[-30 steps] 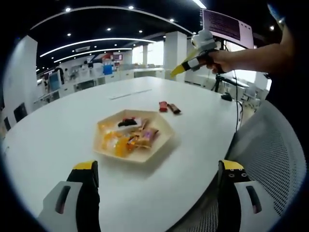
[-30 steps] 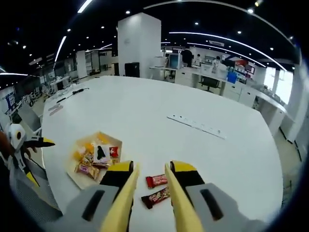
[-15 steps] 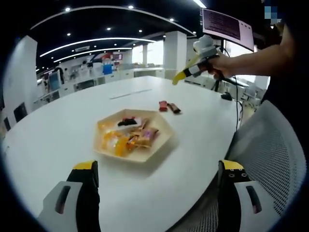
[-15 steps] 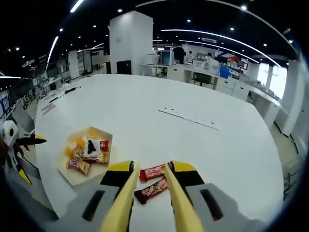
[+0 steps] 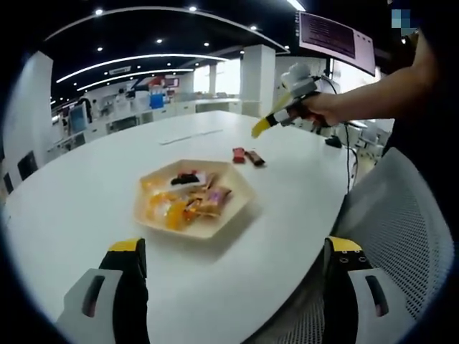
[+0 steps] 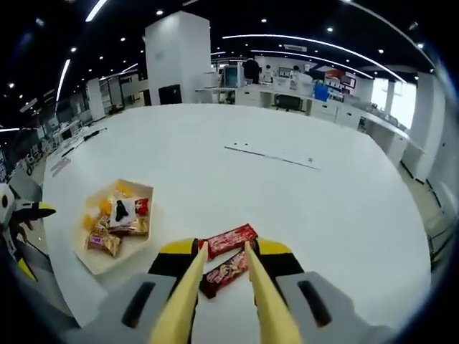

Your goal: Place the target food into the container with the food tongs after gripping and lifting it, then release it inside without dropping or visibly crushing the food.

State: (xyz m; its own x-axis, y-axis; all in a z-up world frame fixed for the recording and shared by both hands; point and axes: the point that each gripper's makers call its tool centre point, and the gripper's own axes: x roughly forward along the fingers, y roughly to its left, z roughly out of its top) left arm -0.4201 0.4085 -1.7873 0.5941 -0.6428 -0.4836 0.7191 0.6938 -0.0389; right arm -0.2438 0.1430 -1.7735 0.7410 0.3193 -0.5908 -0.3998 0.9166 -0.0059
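A hexagonal wooden tray [image 5: 231, 213] [image 6: 95, 262] holding several wrapped snacks sits on the round white table [image 5: 86, 193]. Beyond it lie two red wrapped bars [image 5: 247, 155], side by side. In the right gripper view, one bar [image 6: 228, 239] lies just past the tong tips and the other bar [image 6: 222, 274] shows in the narrow gap between the yellow tongs. My right gripper [image 6: 225, 249] [image 5: 259, 129] is open, hovering low over the bars, held by a person's hand. My left gripper [image 5: 235, 247] [image 6: 20, 221] stays wide open near the table's edge, holding nothing.
A grey mesh chair [image 5: 401, 229] stands by the table's edge at the right of the left gripper view. A thin strip [image 6: 271, 155] lies farther across the table. Office desks and a white pillar [image 6: 179, 61] fill the background.
My right gripper has come down and forward over the two red bars, so they now sit at its tong tips. The left gripper has barely moved.
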